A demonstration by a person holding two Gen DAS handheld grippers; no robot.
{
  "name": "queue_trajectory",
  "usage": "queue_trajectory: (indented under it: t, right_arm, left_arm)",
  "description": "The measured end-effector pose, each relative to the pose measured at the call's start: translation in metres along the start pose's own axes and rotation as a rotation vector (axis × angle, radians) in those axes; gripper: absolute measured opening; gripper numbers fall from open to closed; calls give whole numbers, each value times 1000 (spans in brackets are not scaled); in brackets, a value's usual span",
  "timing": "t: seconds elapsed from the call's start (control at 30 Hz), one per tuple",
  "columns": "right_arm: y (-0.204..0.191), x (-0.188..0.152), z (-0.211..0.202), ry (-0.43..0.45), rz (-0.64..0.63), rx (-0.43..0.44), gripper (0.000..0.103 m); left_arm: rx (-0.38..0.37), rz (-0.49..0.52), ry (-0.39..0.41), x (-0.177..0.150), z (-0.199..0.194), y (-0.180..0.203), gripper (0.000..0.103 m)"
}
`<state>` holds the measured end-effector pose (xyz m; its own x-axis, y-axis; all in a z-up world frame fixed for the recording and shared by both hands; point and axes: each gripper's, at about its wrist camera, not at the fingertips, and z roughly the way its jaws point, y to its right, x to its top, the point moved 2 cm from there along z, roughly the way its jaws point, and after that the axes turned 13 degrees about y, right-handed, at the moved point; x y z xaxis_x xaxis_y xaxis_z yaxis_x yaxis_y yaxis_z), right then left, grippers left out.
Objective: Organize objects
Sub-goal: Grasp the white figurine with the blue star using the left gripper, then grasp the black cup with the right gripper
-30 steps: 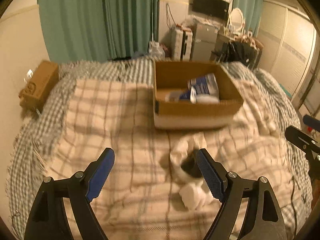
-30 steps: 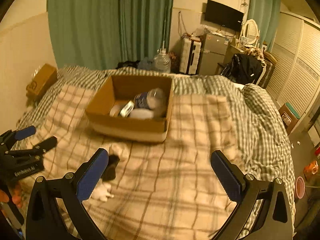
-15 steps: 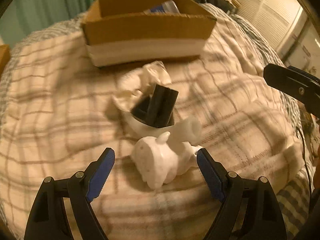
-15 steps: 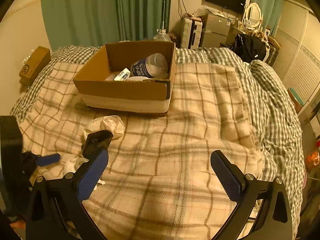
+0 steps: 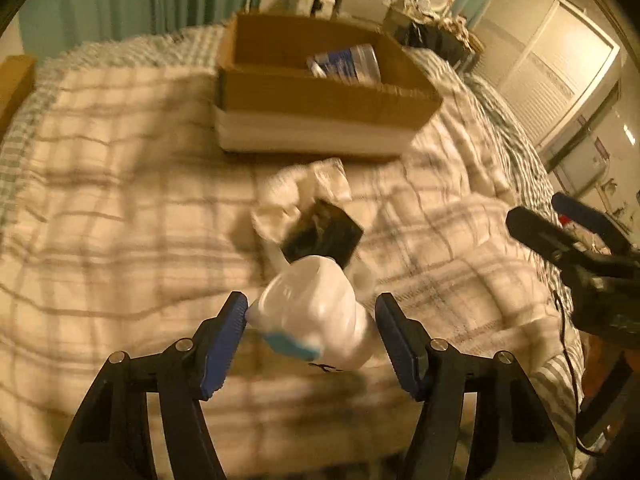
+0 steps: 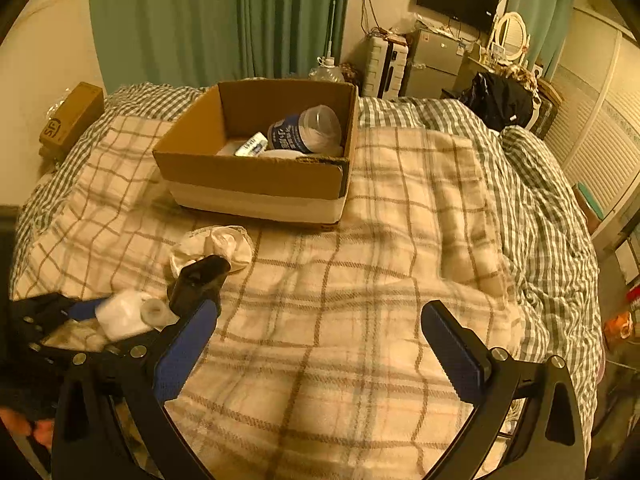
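Plaid blanket (image 6: 360, 320) over a bed, green curtains (image 6: 240, 20) behind. Cardboard box (image 6: 256, 176) sits on the blanket, open-topped; inside lie a clear bottle with blue label (image 6: 304, 132), a small white tube (image 6: 251, 145) and something white, unclear. Just before the box: a crumpled white cloth (image 6: 216, 246) and a black block (image 5: 322, 232), touching. Left gripper (image 5: 310, 322) has its blue pads around a white plastic toy (image 5: 310, 312), left pad touching, right pad's contact unclear through blur. Right gripper (image 6: 320, 338) is spread wide, holding nothing, above bare blanket.
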<state>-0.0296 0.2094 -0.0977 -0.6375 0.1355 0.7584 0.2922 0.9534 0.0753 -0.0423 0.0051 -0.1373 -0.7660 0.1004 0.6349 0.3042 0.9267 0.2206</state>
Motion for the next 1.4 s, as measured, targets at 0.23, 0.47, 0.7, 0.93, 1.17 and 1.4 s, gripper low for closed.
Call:
queue_trajectory:
  t: [0.23, 0.47, 0.7, 0.93, 1.17, 1.4]
  right_arm:
    - [-18, 3, -6, 11, -40, 15, 102]
    - [-43, 2, 5, -25, -72, 75, 102]
    - [-79, -3, 50, -112, -80, 153, 102]
    - [-103, -15, 101, -221, -37, 193, 74]
    - [-102, -21, 98, -235, -39, 220, 36]
    - [-89, -7, 56, -152, -55, 220, 33]
  left_arm:
    - [114, -4, 83, 15, -26, -34, 66]
    - [192, -47, 117, 13, -17, -58, 66]
    - [230, -90, 129, 11, -3, -79, 66]
    - [245, -130, 111, 9, 5, -96, 66]
    - [241, -125, 97, 8, 6, -94, 66]
    - [225, -117, 130, 19, -19, -76, 66]
